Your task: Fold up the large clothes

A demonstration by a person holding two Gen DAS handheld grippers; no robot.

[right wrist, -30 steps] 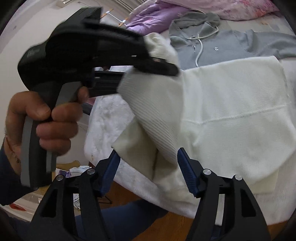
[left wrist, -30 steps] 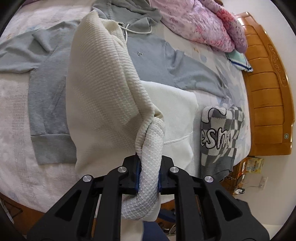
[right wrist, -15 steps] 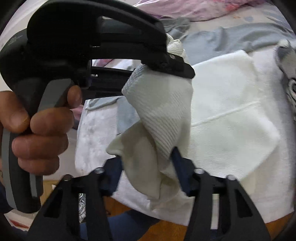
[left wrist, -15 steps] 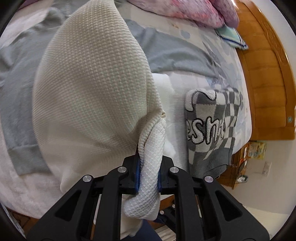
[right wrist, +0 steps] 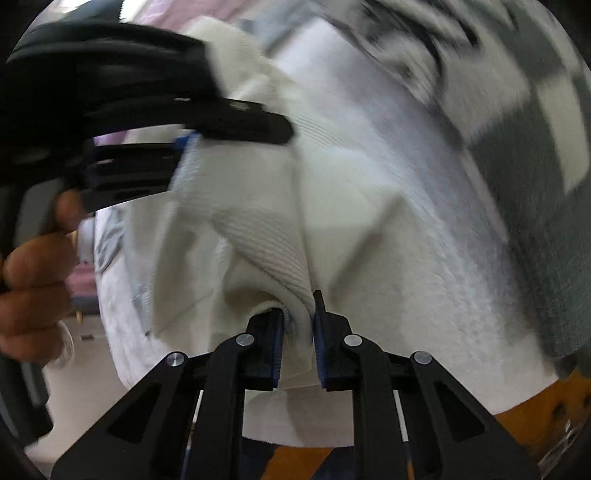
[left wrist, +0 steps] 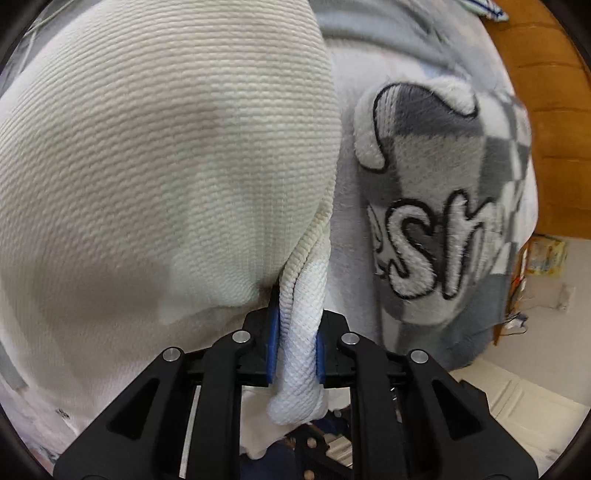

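Cream waffle-knit sweater (left wrist: 166, 166), grey-and-white checked fleece blanket (left wrist: 443, 184) with white black-outlined lettering just beside the sweater, white bedcover (right wrist: 424, 240) under it, orange-brown wooden headboard (left wrist: 535, 110) beyond the blanket, black claws with blue pads (left wrist: 273, 347).

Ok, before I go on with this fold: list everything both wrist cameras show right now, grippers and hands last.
cream waffle-knit garment: one, cream-white, draped up off the bed, filling the left of the left wrist view.
grey checked fleece: one, grey and white with fluffy lettering, folded on the bed to the right of the cream garment.
grey garment: one, grey, flat on the bed beyond, mostly hidden.
bed cover: one, white, under the clothes.
wooden bed frame: one, orange-brown, right edge.
left gripper: black with blue pads, a rolled cream edge between them, jaws opening.
right gripper: black with blue pads, closing on a cream fold.
hand: one, on the left gripper's handle.
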